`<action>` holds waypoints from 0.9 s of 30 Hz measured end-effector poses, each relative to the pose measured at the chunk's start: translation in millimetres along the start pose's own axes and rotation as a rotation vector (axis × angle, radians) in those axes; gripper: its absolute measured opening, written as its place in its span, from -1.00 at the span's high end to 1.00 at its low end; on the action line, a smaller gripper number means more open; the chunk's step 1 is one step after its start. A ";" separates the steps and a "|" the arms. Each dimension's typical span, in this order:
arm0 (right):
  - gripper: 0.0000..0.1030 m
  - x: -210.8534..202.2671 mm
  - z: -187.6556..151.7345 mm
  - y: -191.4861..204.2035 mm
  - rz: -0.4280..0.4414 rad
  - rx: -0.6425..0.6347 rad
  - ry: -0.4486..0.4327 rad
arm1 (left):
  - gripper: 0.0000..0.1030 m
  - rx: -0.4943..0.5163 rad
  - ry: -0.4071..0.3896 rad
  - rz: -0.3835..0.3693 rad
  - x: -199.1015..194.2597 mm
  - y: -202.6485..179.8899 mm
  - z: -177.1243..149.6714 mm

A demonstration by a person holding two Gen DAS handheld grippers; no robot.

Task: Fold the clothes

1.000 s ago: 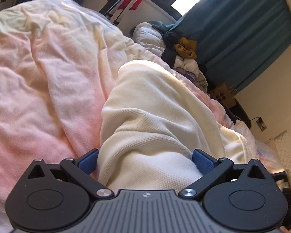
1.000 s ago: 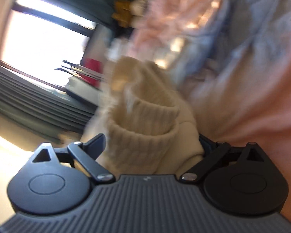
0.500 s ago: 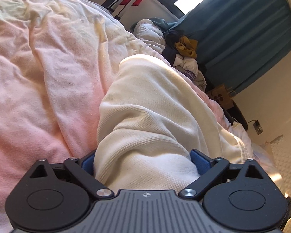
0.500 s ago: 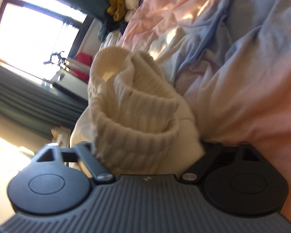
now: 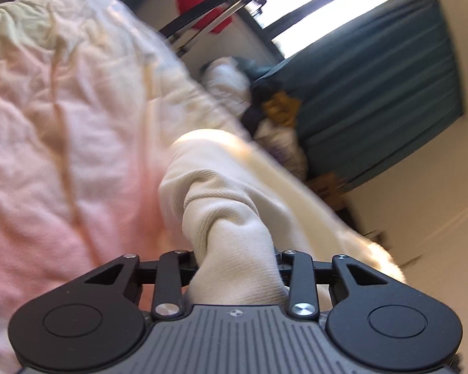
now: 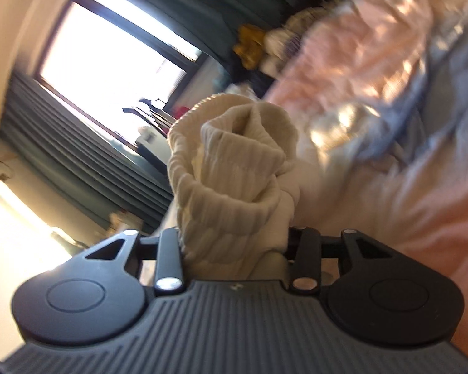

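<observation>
Left wrist view: the left gripper [image 5: 235, 261] with its jaws closing on a bunched fold of the cream garment [image 5: 221, 193], a fine-ribbed knit; the cloth fills the gap between the jaws and is pinched there, gathered into a narrow neck just ahead of the gripper body; beyond the pinch the garment widens and runs away up and to the right across the pink blanket [image 5: 62, 131] that covers the bed; the blanket is crumpled, pale at the top and rosier toward the lower left; behind it a heap of clothes [image 5: 274, 109], white, dark and mustard, lies against the teal curtain [image 5: 383, 87]; a bright window [image 5: 333, 3] and a red object [image 5: 199, 3] behind a metal frame appear at the top.

Right wrist view: the right gripper [image 6: 235, 243] with its jaws closing on the thick ribbed cuff [image 6: 234, 168] of the same garment; the cuff stands up out of the jaws, rolled over on itself, its opening turned toward the camera; to its right the bed shows pink cloth and a pale blue sheet [image 6: 446, 99], both blurred; to the left, a window and dark pleated curtains.
</observation>
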State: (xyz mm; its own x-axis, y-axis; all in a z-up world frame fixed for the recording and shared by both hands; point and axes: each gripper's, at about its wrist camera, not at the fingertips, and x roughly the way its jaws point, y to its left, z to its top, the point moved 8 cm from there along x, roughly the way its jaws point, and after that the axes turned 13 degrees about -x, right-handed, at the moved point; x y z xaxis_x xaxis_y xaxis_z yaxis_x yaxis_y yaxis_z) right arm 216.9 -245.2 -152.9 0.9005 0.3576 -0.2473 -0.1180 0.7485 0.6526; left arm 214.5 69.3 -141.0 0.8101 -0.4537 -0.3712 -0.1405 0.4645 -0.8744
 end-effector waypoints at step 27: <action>0.20 -281.5 188.4 -315.3 -0.385 0.059 -0.387 | 0.33 0.268 0.564 -0.267 319.5 -231.6 -393.2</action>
State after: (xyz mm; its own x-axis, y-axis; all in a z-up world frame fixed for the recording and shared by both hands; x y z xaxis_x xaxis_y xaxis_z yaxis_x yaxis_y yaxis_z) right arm 79.4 -687.1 -154.1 0.9636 -0.1756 -0.2017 0.2638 0.7480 0.6090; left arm 282.1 -482.3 -180.0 0.3663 -0.8726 -0.3231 0.2279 0.4208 -0.8781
